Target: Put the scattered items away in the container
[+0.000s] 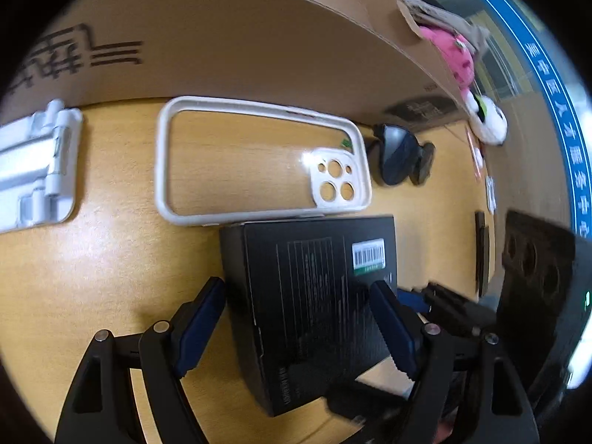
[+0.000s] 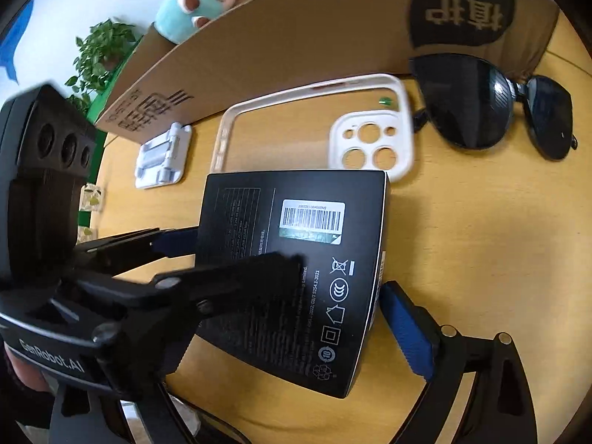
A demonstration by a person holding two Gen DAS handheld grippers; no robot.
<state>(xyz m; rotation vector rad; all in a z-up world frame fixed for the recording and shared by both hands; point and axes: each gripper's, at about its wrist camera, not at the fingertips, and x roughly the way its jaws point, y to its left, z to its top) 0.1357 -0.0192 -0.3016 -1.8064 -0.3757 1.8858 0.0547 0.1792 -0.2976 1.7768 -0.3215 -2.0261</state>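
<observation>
A black retail box with a barcode label lies on the wooden table, its far edge over the white phone case. My left gripper straddles the box, its blue pads against both sides. In the right wrist view the black box sits between the jaws of my right gripper. One blue pad touches the box's right edge. The left gripper hides the other finger. Dark sunglasses and a white folding stand lie near the cardboard container.
The cardboard container's wall rises along the far side of the table. A pink plush and a teal plush show near its rim. A potted plant stands beyond the table's left edge.
</observation>
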